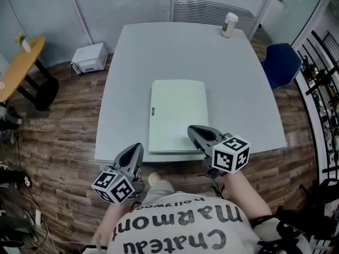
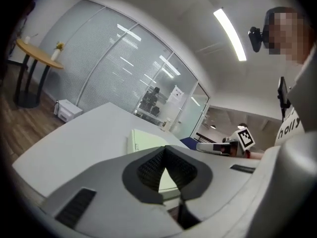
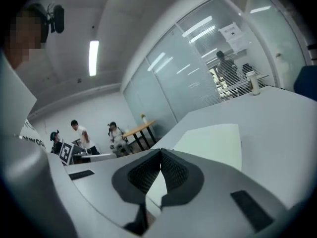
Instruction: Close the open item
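Pale green folder [image 1: 177,112] lies flat and shut, mid-worktop [image 1: 159,52], toward the near edge. Left claw [image 1: 137,148] at the near edge, beside the folder's near left corner; tips pressed together, nothing between them [image 2: 165,148]. Right claw [image 1: 192,129] above the folder's near right corner; tips likewise together, empty [image 3: 160,151]. Head view alone shows the paper cup [image 1: 229,24] at the far edge. Right gripper view alone shows people [image 3: 78,133] beyond a wooden table [image 3: 138,129].

Shirt [image 1: 185,232] reads "Chateau Marmont Hollywood"
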The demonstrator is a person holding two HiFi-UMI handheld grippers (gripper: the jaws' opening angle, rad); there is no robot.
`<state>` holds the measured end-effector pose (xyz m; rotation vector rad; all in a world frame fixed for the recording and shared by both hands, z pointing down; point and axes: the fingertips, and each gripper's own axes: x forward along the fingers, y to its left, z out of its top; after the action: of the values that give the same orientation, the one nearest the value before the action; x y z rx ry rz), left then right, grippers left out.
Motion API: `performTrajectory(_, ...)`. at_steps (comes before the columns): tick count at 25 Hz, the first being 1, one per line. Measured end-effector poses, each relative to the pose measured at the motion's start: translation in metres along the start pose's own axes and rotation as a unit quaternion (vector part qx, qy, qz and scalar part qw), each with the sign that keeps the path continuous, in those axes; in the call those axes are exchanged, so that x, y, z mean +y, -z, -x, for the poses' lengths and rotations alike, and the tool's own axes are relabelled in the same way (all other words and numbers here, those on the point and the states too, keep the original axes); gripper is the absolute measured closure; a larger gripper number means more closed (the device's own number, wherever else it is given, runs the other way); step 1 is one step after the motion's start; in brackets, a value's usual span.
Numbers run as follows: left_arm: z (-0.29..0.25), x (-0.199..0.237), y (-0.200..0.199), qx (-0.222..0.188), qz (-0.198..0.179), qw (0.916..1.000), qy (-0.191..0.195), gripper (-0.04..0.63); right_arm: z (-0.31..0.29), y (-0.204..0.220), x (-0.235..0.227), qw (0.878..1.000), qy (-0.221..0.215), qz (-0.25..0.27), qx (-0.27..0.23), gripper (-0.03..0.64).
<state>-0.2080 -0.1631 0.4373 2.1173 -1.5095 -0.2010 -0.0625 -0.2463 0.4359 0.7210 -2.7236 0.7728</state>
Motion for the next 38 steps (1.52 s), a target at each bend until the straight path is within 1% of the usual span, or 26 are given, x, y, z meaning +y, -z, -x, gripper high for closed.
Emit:
performTrajectory(2,0.005,-0.028,0.013,-0.01,-0.004,0.9999,-0.005,0.6,0.039,0.002,0.0,0.999,-0.009,-0.006,-0.033,0.62)
performTrajectory(4,0.007,-0.056,0.023,-0.022,-0.016,0.9996,-0.008,0.6,0.072,0.005,-0.006,0.999,-0.006,0.003,-0.048,0.62)
performTrajectory(6,0.011,-0.084,0.032,-0.038,-0.021,0.999,-0.011,0.6,0.102,0.012,-0.013,0.999,-0.002,0.009,-0.051,0.62)
performTrajectory(9,0.021,-0.122,0.048,-0.054,-0.022,0.9982,-0.015,0.6,0.142,0.027,-0.019,0.999,-0.005,0.004,-0.054,0.62)
performTrajectory(11,0.03,-0.143,0.061,-0.058,-0.027,0.9978,-0.018,0.6,0.164,0.038,-0.019,0.999,-0.01,0.006,-0.053,0.62)
performTrajectory(15,0.051,-0.171,0.082,-0.06,-0.043,0.9969,-0.026,0.6,0.192,0.058,-0.011,0.998,-0.018,0.036,-0.042,0.618)
performTrajectory(19,0.07,-0.189,0.103,-0.057,-0.037,0.9969,-0.04,0.6,0.21,0.075,0.002,0.998,-0.021,0.043,-0.034,0.62)
performTrajectory(24,0.089,-0.206,0.112,-0.059,-0.042,0.9965,-0.043,0.6,0.231,0.074,0.008,0.998,-0.016,0.028,-0.056,0.62)
performTrajectory(28,0.099,-0.206,0.111,-0.06,-0.04,0.9963,-0.045,0.6,0.241,0.07,0.009,0.998,-0.003,0.025,-0.065,0.62)
performTrajectory(33,0.106,-0.206,0.112,-0.059,-0.037,0.9965,-0.045,0.6,0.245,0.077,0.014,0.998,0.0,0.029,-0.057,0.62)
performTrajectory(38,0.11,-0.204,0.119,-0.048,-0.03,0.9971,-0.05,0.6,0.245,0.081,0.017,0.998,0.0,0.036,-0.052,0.62)
